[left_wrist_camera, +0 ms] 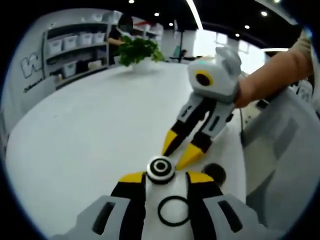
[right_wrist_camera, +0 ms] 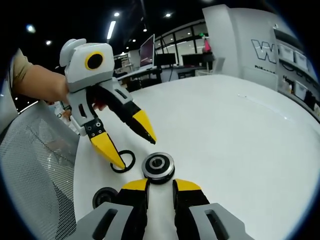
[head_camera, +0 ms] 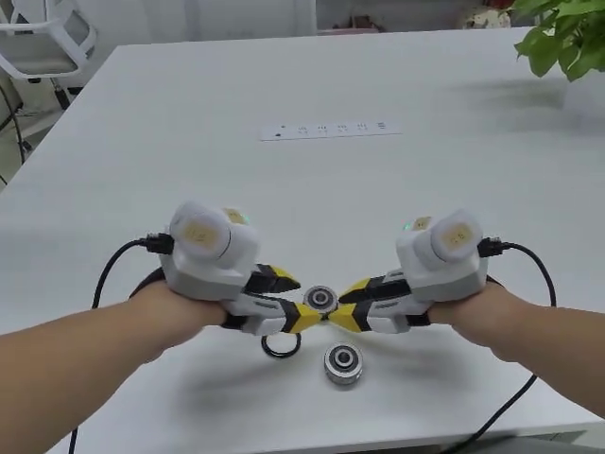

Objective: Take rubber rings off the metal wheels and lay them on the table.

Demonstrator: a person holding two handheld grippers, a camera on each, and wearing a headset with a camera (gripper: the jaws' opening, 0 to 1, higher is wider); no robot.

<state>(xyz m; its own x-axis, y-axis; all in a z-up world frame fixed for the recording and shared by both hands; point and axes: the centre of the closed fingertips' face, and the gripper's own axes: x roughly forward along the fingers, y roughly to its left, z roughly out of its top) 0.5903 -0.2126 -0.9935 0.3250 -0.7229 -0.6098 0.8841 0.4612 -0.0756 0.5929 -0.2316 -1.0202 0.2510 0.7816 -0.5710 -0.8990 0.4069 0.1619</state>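
Observation:
A small metal wheel point(head_camera: 319, 299) sits between the tips of both grippers. My left gripper point(head_camera: 304, 301) comes in from the left and is open, its jaws spread above and below the wheel's side. My right gripper point(head_camera: 338, 305) faces it from the right with its jaws a little apart and nothing between them. In the left gripper view the wheel point(left_wrist_camera: 160, 170) lies at my own tips point(left_wrist_camera: 160, 178), with the right gripper point(left_wrist_camera: 177, 155) just beyond. A loose black rubber ring point(head_camera: 281, 345) lies on the table. A second wheel point(head_camera: 342, 363) stands near the front edge.
The white table point(head_camera: 312, 189) stretches far ahead, with a flat socket strip point(head_camera: 329, 130) in its middle. A potted plant point(head_camera: 567, 33) is at the far right corner and an office chair point(head_camera: 43, 43) at the far left. Cables trail from both grippers.

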